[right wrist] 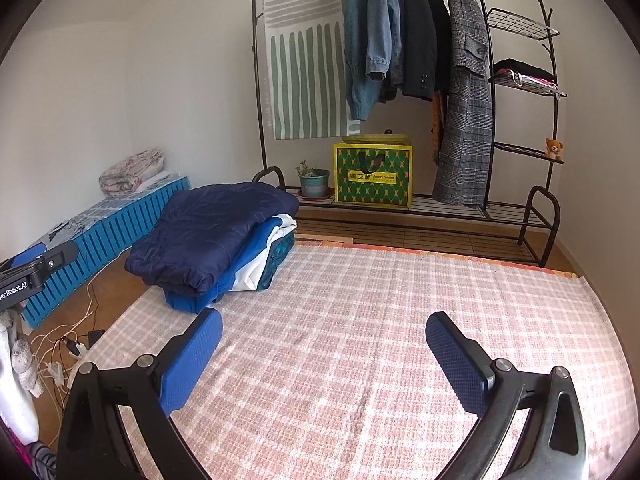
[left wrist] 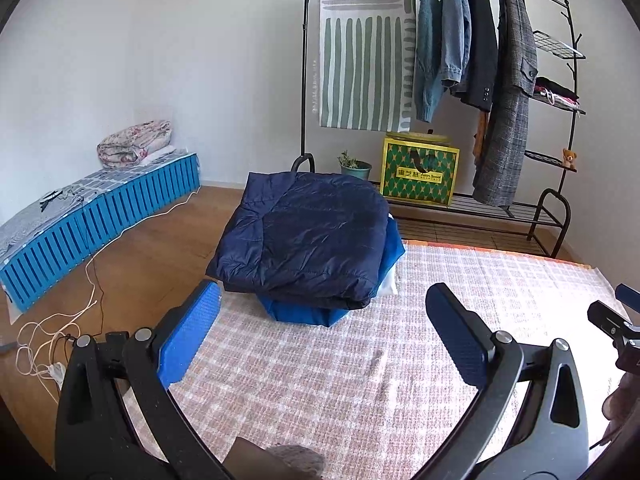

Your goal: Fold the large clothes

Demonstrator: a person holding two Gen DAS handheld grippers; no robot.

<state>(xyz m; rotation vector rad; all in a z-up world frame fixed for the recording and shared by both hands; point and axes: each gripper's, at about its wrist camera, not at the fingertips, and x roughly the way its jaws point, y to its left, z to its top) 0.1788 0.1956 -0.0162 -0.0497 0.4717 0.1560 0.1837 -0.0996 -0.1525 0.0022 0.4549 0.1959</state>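
A green and yellow bag (right wrist: 374,178) stands on the bottom shelf of the clothes rack (right wrist: 536,208), its contents hidden; beside it a flowerpot (right wrist: 315,183) holds a small plant. The stack of folded clothes (left wrist: 308,248) lies at the far left corner of the checked mat (right wrist: 380,340), ahead of the left gripper (left wrist: 322,336) and ahead-left of the right gripper (right wrist: 324,354). Both stand wide apart, holding nothing. A navy padded jacket (right wrist: 212,236) tops the stack, over blue, white and teal layers

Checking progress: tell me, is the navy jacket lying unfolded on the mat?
No, the navy jacket sits folded atop the clothes stack.
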